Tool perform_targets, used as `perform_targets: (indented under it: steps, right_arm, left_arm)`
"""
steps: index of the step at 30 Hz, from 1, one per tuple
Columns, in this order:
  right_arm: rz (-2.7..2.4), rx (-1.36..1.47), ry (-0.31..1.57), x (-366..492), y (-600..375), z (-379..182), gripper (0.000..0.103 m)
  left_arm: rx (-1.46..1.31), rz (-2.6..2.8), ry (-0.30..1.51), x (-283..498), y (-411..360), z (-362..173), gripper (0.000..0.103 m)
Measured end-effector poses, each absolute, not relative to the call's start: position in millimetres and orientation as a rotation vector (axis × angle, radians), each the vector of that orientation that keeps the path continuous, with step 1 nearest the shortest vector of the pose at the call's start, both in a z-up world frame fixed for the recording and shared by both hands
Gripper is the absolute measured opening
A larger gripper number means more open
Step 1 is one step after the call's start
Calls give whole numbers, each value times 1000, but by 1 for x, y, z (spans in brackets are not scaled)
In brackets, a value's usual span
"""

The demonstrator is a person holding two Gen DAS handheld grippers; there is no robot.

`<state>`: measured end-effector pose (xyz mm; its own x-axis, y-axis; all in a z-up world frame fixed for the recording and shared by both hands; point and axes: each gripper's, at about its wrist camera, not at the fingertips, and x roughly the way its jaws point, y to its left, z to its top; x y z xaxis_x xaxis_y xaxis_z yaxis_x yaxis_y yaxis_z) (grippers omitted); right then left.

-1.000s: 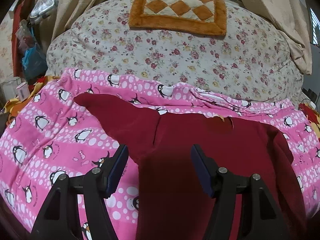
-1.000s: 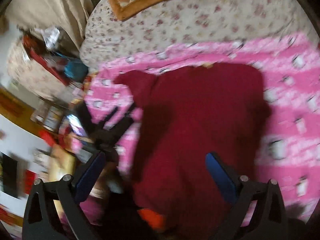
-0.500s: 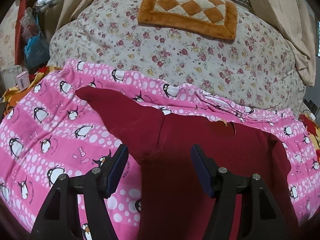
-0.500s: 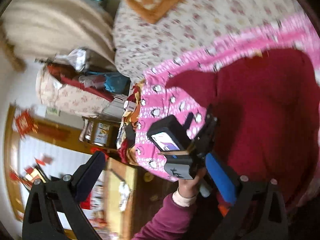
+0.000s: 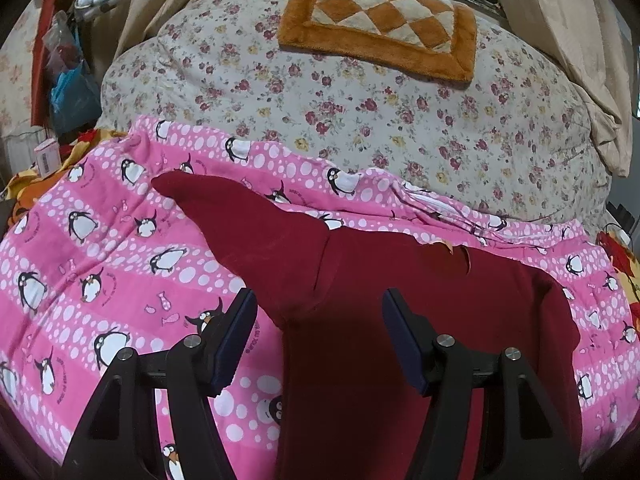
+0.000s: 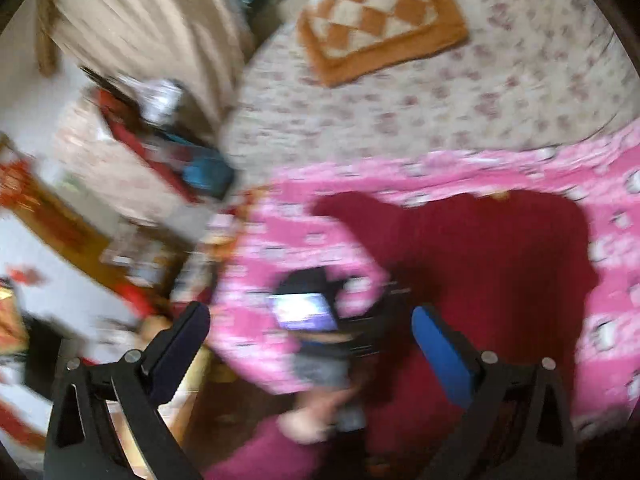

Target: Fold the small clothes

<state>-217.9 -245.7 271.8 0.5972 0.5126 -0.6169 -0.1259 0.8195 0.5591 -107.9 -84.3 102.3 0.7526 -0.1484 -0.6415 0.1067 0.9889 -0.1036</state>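
Observation:
A dark red small top (image 5: 400, 320) lies flat on the pink penguin blanket (image 5: 100, 248), its left sleeve (image 5: 240, 224) stretched out to the upper left. My left gripper (image 5: 319, 338) is open and empty, hovering over the armpit where sleeve meets body. In the blurred right wrist view the red top (image 6: 480, 260) lies ahead and to the right. My right gripper (image 6: 308, 350) is open and empty, held high above the bed's left edge, with the left hand-held gripper and its small screen (image 6: 304, 312) below it.
A floral quilt (image 5: 360, 100) covers the bed beyond the blanket, with an orange checked mat (image 5: 380, 24) on it. Beige curtains hang behind. Bags and clutter (image 5: 68, 80) stand off the bed's left side. The bed's left edge drops to the floor (image 6: 240, 400).
The left gripper has crept forward and lower over the garment. The right gripper has swung about, from facing left off the bed back toward the red top; its view is blurred.

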Motion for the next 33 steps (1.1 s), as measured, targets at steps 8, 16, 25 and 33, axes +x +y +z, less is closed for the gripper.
perform_targets:
  steps: [8,16,25,33]
  right_arm:
    - [8,272,895,-156,-290,157,103]
    - [-34,176,870,-125,-305,96,103]
    - [-90,200,841,-111,-320,60,103]
    - [-95,262,886,-103,-328,39,103]
  left_arm:
    - [-51,-128,706,-104,-87,97,45]
    - [-17,-116,749,-96,-95,83,45]
    - [18,-98,780,-84,-107,68,45]
    - [42,-94,795,-77,-118,59,45]
